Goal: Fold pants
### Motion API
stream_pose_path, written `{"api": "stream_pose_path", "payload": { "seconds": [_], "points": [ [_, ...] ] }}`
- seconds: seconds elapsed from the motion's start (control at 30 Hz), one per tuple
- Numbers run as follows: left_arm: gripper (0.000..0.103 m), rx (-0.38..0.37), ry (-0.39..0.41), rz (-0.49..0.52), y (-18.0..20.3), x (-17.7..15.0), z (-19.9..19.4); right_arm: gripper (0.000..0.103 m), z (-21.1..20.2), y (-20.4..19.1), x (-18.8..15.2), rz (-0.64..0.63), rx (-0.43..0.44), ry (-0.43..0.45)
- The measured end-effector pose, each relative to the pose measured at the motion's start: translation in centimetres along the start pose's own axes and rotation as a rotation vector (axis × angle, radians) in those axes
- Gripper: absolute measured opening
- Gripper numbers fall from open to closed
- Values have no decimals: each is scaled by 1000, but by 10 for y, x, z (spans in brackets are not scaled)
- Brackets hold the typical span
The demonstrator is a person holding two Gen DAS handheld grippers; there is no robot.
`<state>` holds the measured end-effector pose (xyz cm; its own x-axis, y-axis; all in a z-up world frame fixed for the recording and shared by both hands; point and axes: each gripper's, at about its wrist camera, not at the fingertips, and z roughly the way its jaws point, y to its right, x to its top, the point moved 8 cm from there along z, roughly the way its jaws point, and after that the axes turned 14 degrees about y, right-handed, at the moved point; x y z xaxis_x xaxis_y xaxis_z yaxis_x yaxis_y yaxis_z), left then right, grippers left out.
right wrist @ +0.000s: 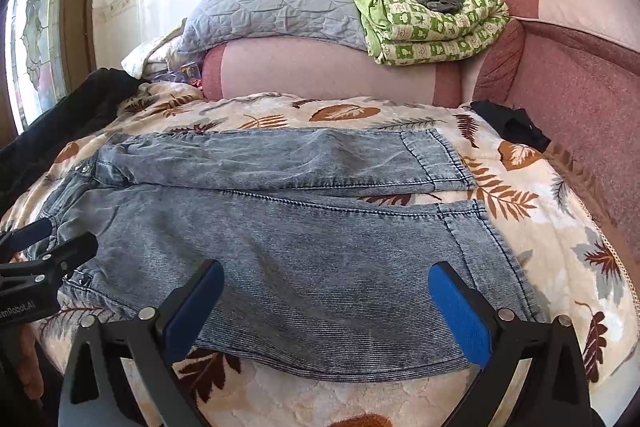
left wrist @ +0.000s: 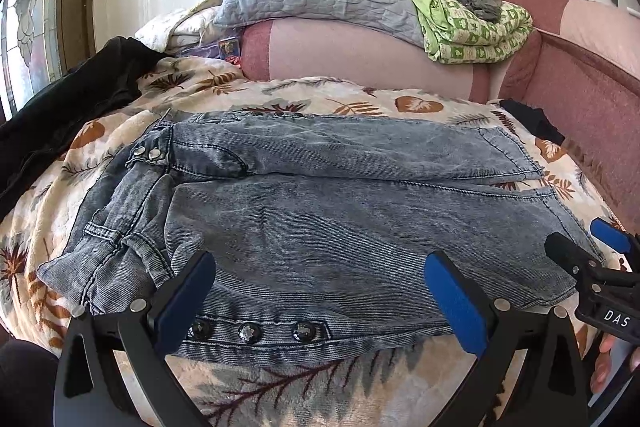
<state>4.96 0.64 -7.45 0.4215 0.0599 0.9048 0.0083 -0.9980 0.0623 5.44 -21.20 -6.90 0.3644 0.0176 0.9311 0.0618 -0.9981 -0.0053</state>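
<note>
Grey-blue acid-wash jeans (left wrist: 320,211) lie spread flat on a leaf-patterned blanket (left wrist: 360,103), waist to the left, both legs running right, hems at the right. They also show in the right wrist view (right wrist: 304,247). My left gripper (left wrist: 320,299) is open and hovers over the near edge by the waistband studs (left wrist: 248,331). My right gripper (right wrist: 324,311) is open over the near leg's lower part, close to the hem (right wrist: 492,251). The right gripper also shows at the right edge of the left wrist view (left wrist: 588,247). The left gripper shows at the left edge of the right wrist view (right wrist: 48,243).
A pink sofa back (right wrist: 320,67) carries a grey quilted pillow (right wrist: 276,3) and a green patterned blanket (right wrist: 436,23). Dark clothing (left wrist: 72,99) lies at the left, a black item (right wrist: 512,125) at the right by the sofa arm (right wrist: 580,87). A window (right wrist: 36,27) is far left.
</note>
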Motion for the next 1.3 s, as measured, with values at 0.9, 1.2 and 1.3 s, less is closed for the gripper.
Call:
{"api": "stream_pose_path", "payload": {
  "seconds": [0.9, 1.2, 1.3],
  "points": [
    [103, 12, -9, -3, -6, -4, 2, 103, -1, 1, -1, 12, -1, -3],
    [103, 10, -12, -3, -6, -5, 2, 103, -1, 1, -1, 13, 0, -2],
    [103, 9, -12, -3, -6, -4, 1, 103, -1, 1, 0, 13, 0, -3]
  ]
}}
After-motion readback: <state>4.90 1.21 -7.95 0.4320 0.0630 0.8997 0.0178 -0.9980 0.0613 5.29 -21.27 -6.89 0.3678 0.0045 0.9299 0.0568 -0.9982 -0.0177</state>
